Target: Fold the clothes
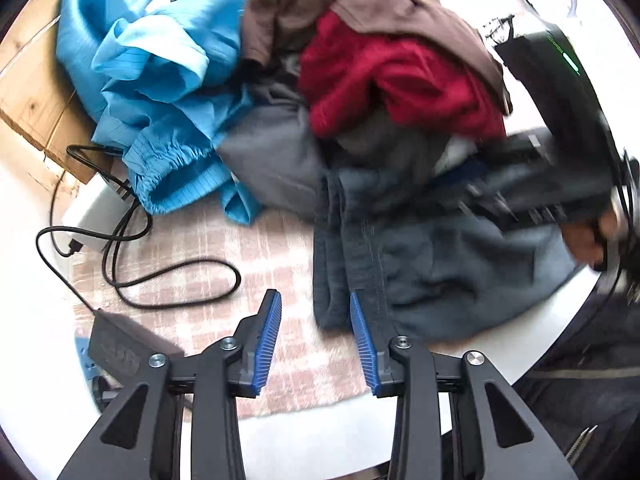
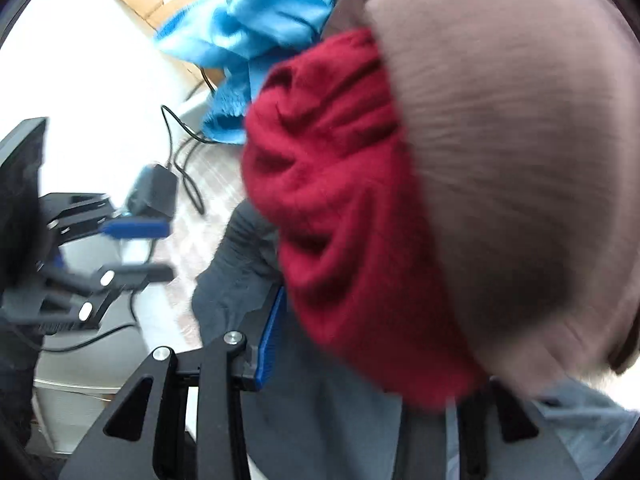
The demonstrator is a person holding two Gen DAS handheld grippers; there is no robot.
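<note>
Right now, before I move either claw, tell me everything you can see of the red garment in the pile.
The red garment is deep crimson, soft and fuzzy like knit or fleece, crumpled into thick folds. It sits high in the pile, tucked under the brown garment and resting on grey clothes. In the right wrist view it bulges close to the camera and hides one finger of the right claw. The left claw is open and apart from it.

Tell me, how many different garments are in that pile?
5 visible: a bright blue garment at left, a brown one on top, a red one beneath it, a grey one in the middle, a dark blue-grey one in front. More may be buried.
</note>
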